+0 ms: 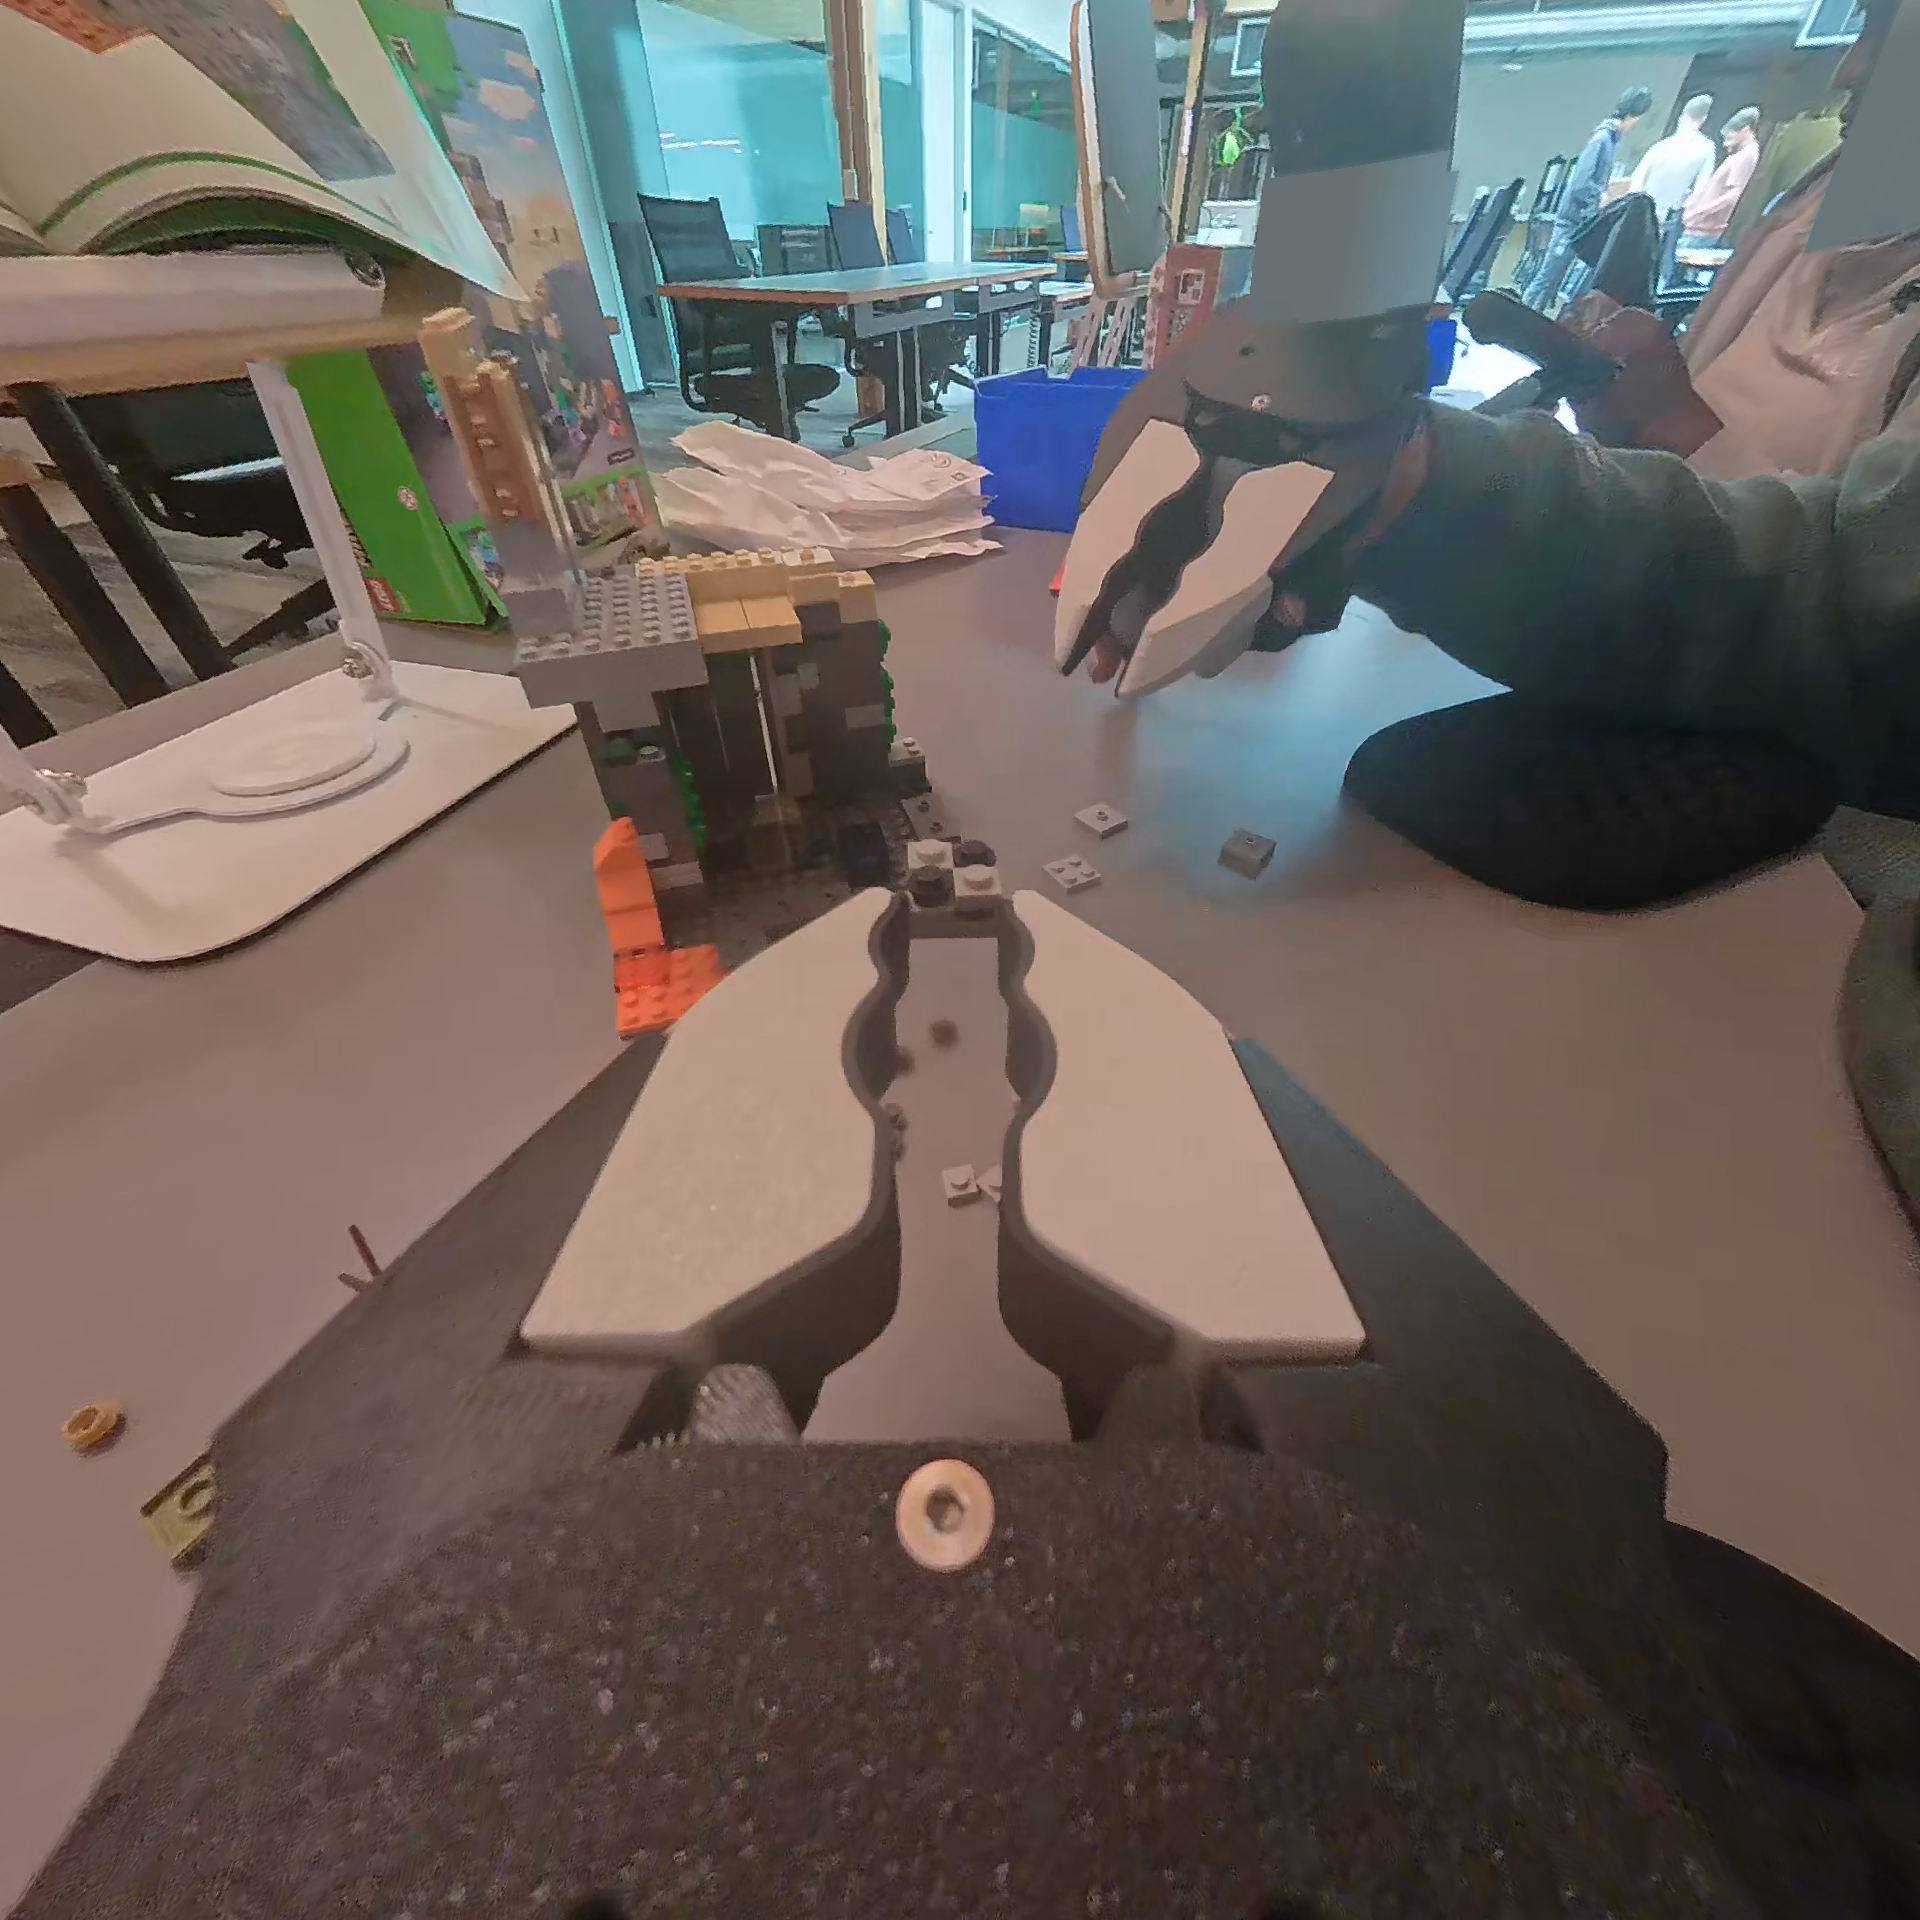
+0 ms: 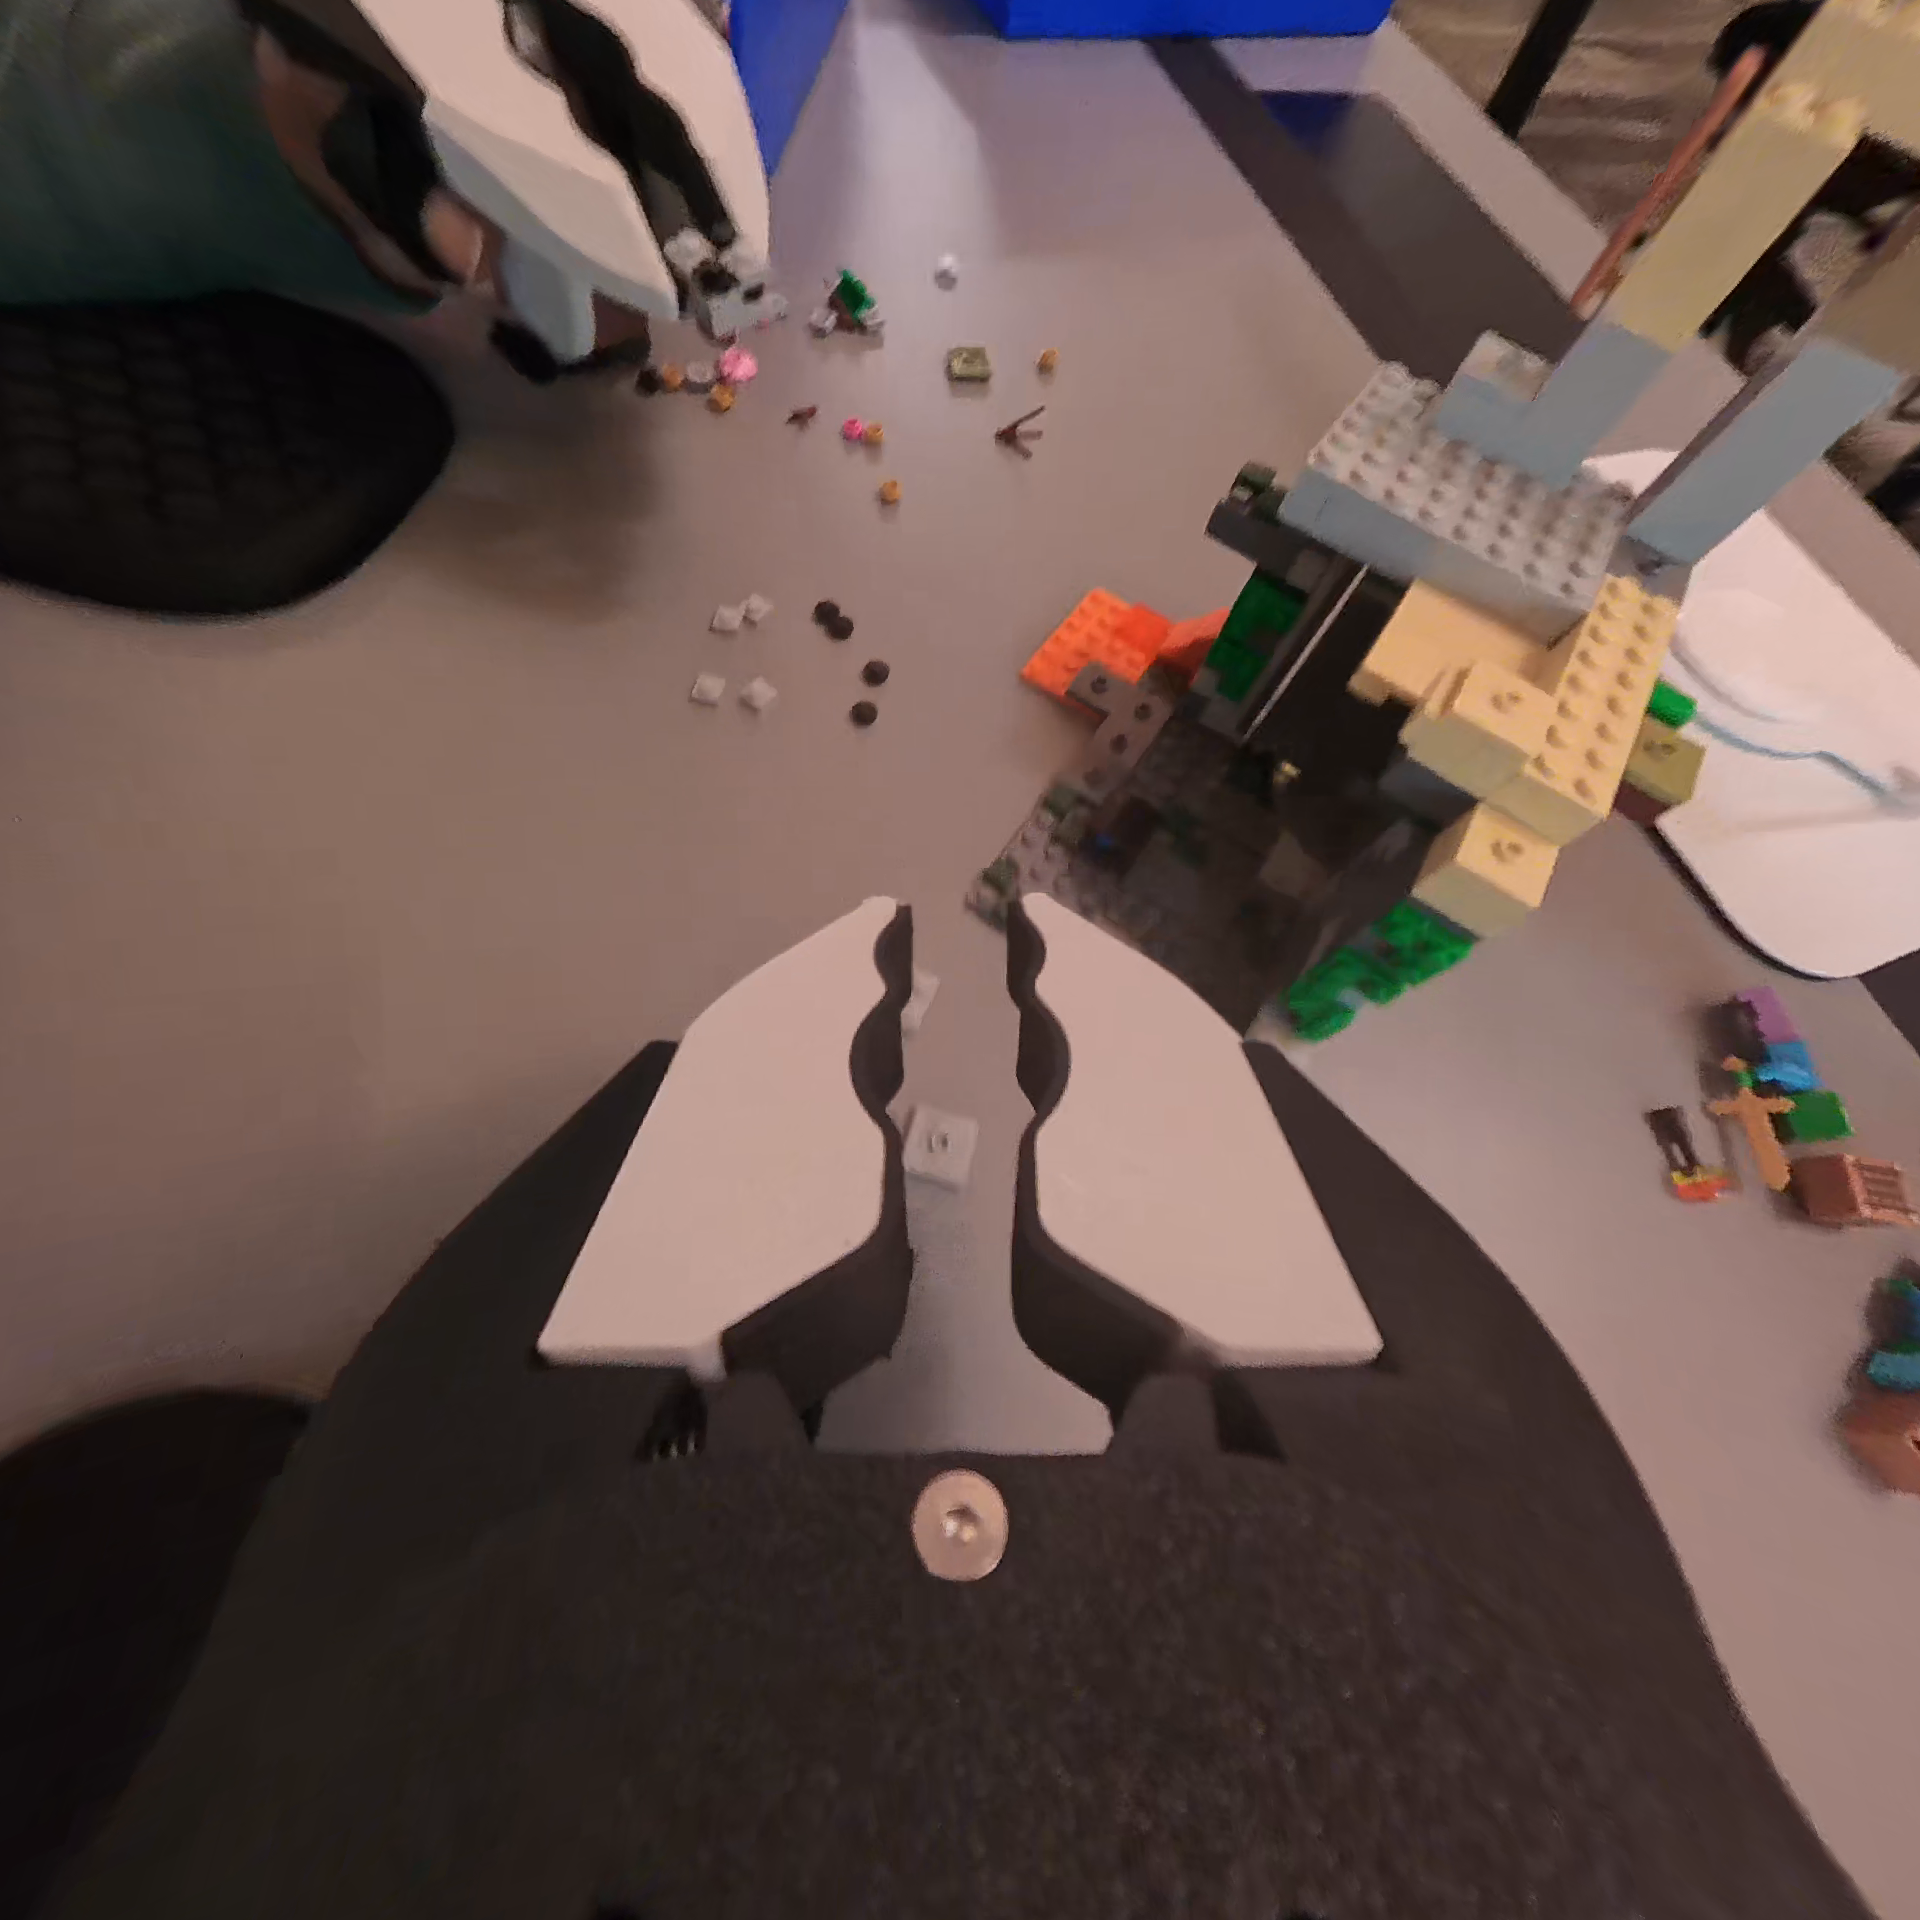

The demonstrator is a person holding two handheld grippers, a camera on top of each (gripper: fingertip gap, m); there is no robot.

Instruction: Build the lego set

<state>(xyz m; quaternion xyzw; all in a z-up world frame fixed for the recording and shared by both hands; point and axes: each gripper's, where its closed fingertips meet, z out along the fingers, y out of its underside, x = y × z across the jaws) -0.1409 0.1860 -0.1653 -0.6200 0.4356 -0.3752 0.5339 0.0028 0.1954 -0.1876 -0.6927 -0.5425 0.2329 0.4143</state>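
Observation:
The partly built lego model [image 1: 727, 707], grey, tan and green with orange plates at its foot, stands on the grey table; it also shows in the right wrist view [image 2: 1403, 707]. My left gripper [image 1: 958, 902] is shut on a small grey-and-black checkered plate assembly [image 1: 956, 878], held just above the table near the model's base; the right wrist view shows it far off [image 2: 727, 296]. My right gripper [image 2: 958, 914] is open and empty, hovering over a loose grey plate [image 2: 940, 1143]. In the left wrist view the right gripper [image 1: 1101, 670] hangs above the table to the right of the model.
Loose grey plates [image 1: 1101, 821] and small grey tiles and black round studs [image 2: 847, 655] lie scattered. A white booklet stand [image 1: 208, 810], a green box [image 1: 416, 520], white bags [image 1: 831, 499] and a blue bin [image 1: 1039, 447] sit behind. Minifigure parts [image 2: 1787, 1122] lie right. A black pad [image 1: 1579, 800] is nearby. Tip to tip, the grippers are about 15 cm apart.

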